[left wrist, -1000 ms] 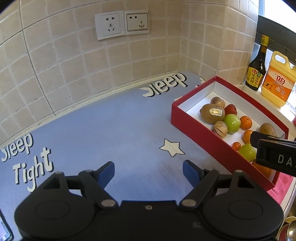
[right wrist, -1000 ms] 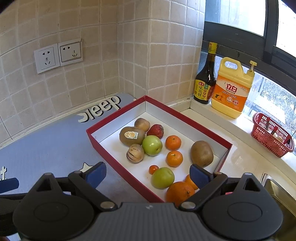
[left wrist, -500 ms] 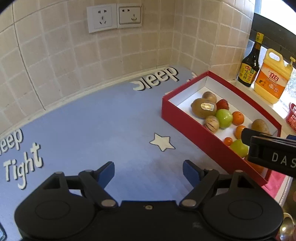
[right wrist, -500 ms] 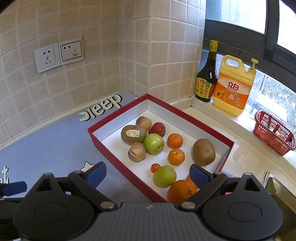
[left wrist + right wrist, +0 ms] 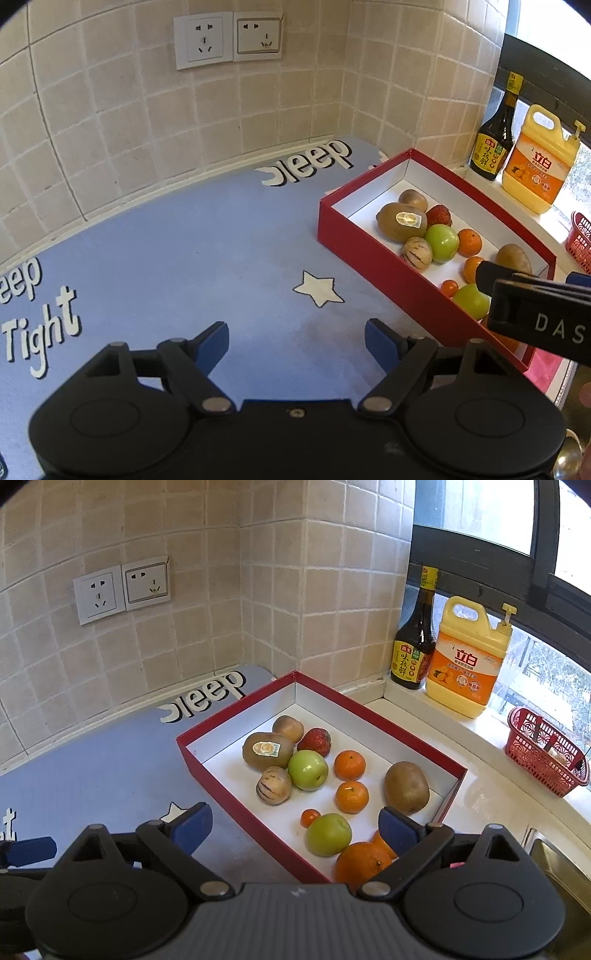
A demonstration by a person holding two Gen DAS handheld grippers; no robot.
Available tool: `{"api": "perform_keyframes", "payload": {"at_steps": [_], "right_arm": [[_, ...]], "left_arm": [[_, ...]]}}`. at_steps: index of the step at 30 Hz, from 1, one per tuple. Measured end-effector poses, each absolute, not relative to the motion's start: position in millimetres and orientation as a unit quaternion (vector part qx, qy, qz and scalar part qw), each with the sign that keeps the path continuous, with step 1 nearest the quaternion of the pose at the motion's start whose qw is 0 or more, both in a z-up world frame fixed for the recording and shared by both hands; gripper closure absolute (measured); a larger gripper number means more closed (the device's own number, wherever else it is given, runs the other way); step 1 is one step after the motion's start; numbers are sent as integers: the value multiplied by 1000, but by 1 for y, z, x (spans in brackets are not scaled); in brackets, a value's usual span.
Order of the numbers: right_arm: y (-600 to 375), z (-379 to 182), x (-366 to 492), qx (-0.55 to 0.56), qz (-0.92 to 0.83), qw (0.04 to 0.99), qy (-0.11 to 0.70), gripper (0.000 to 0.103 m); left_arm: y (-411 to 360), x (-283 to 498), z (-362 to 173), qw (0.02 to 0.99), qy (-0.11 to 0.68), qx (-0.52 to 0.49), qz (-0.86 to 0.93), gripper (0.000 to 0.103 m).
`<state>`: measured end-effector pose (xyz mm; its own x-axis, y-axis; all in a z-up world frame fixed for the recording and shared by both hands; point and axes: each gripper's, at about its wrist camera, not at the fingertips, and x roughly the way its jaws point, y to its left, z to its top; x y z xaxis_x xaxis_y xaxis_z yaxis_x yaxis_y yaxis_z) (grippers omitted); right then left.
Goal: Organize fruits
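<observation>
Since a moment ago my left tool [image 5: 295, 341] has swung a little to the right, so the wall sockets [image 5: 228, 39] now sit nearer the middle of its view, and my right tool [image 5: 294, 825] has drawn closer over the red box [image 5: 236, 801]. Both tools stand with their blue pads spread wide and nothing between them; the left one hangs over the bare blue mat [image 5: 184, 251] near its white star [image 5: 320, 287], the right one over the near end of the box. All the fruit lies inside that box, which rests on the counter with its left part on the mat. Nearest me is a big orange [image 5: 360, 860], half hidden behind my right pad, then a green apple [image 5: 328, 834] with a tiny tomato [image 5: 309, 817] just beside it. Further in lie two mandarins [image 5: 351, 796], a brown kiwi [image 5: 406, 787] by the right wall, a second green apple [image 5: 307, 769] touching a striped melon-like fruit [image 5: 273, 785] and a stickered kiwi [image 5: 267, 751]. Behind these lie a strawberry [image 5: 316, 740] and a small brown fruit [image 5: 288, 728]. Beyond, on the sill, stand a dark sauce bottle [image 5: 415, 642] and a yellow detergent jug [image 5: 468, 657], with a red basket [image 5: 543, 753] off to the right.
</observation>
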<state>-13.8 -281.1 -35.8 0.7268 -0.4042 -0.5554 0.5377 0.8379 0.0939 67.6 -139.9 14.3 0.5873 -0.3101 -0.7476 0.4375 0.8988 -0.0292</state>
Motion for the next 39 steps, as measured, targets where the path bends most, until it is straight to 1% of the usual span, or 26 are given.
{"api": "perform_keyframes", "payload": {"at_steps": [24, 31, 33, 35, 38, 39], "right_arm": [[-280, -40, -13, 130, -251, 921, 269, 5], [-278, -39, -12, 122, -251, 923, 267, 5], [-279, -39, -11, 123, -249, 922, 268, 5], [-280, -39, -11, 123, -249, 922, 269, 5], [-281, -40, -11, 126, -247, 922, 269, 5], [-281, -40, -11, 128, -246, 922, 269, 5]], "left_arm": [[-141, 69, 13, 888, 402, 88, -205, 7], [-146, 69, 8, 891, 397, 106, -190, 8], [-147, 68, 8, 892, 396, 111, -188, 16], [-149, 68, 7, 892, 395, 116, -187, 17], [-147, 67, 9, 903, 381, 109, -166, 33], [-145, 67, 9, 907, 376, 105, -158, 37]]}}
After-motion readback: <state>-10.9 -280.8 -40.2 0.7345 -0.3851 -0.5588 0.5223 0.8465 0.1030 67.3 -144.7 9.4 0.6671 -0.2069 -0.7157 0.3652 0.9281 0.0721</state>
